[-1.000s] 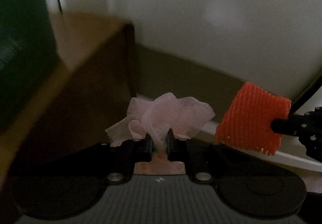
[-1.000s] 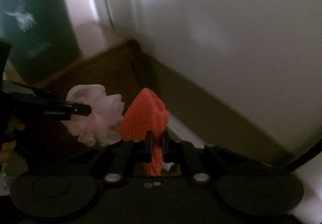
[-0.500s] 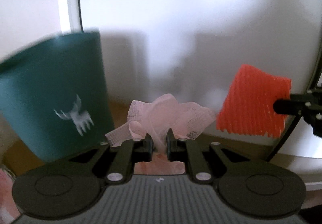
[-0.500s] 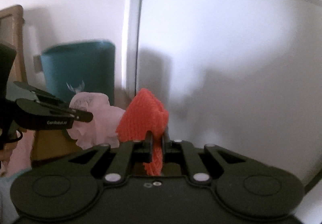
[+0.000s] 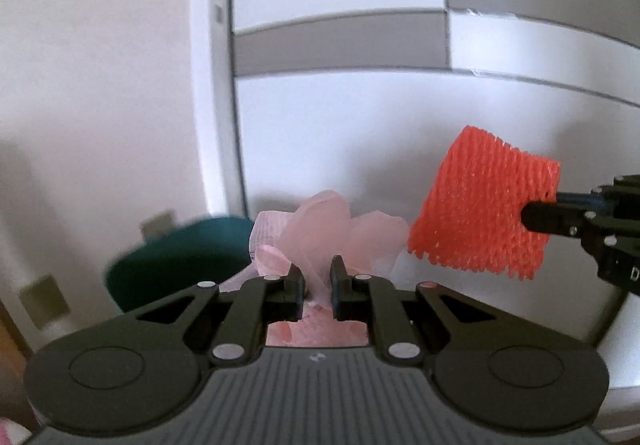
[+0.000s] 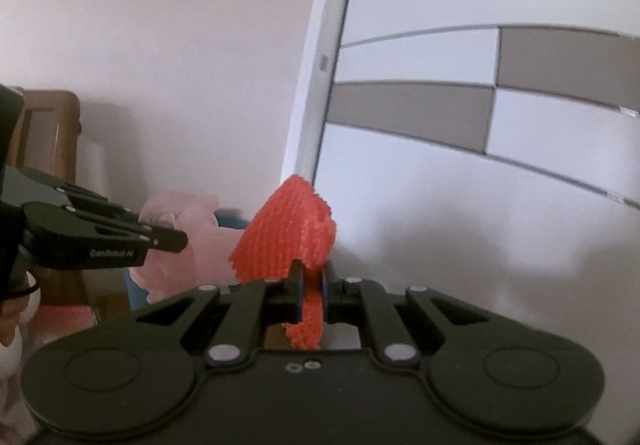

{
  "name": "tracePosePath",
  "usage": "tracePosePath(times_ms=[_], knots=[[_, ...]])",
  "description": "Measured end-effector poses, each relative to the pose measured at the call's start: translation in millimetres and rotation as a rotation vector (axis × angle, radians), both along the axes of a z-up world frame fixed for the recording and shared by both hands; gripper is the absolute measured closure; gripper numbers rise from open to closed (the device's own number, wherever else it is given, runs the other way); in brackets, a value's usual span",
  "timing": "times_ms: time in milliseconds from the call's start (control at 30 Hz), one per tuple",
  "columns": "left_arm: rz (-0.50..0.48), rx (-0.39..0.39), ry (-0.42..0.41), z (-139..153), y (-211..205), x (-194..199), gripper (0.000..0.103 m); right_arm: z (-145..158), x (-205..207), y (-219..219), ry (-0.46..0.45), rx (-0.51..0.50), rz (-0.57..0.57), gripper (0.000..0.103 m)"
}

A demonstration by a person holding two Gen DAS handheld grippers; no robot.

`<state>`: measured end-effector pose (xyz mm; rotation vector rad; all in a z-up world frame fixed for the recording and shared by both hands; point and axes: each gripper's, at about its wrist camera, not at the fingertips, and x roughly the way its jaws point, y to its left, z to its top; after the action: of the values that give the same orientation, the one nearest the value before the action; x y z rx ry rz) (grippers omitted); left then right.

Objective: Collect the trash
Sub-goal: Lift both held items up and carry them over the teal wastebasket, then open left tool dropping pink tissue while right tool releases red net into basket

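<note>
- Teal bin [image 5: 176, 261]: low and left of the left tool, partly hidden behind it, blurred.
- Left tool [image 5: 316, 285]: clamped on a crumpled pink wrapper [image 5: 320, 229], which sticks up past the tips.
- Right tool [image 6: 310, 285]: closed tight on an orange foam net [image 6: 288, 237], just right of the left tool's load.
- Step: both pieces picked up, carry in hand, not yet binned.
- Next, judged: bring each tool over the bin mouth, then open to drop.

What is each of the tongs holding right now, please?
Left tongs: shut on the pink wrapper.
Right tongs: shut on the orange foam net.
</note>
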<state>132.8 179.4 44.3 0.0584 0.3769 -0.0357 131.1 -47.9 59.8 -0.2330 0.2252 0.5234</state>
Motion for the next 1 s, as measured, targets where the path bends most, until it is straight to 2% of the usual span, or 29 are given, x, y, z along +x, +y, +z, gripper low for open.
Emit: tracePosePath(times_ms=[133,300,400,800,1000], knots=[[0.043,0.015,-0.023,33,24,16,0.091,18,16,30,-0.006,0.014,0.018,0.096],[0.101,0.075,-0.028,33,47,47,0.091,31,36,69,-0.002,-0.006,0.037,0.096],[0.128,0.076,0.003,26,59,53,0.091,31,49,90,0.023,-0.011,0.044,0.096],[0.185,0.027,0.152,-6,106,106,0.091,-15,112,149,0.215,-0.039,0.020,0.096],[0.178,0.022,0.230,-24,116,136,0.091,-38,131,167,0.260,-0.096,0.017,0.096]])
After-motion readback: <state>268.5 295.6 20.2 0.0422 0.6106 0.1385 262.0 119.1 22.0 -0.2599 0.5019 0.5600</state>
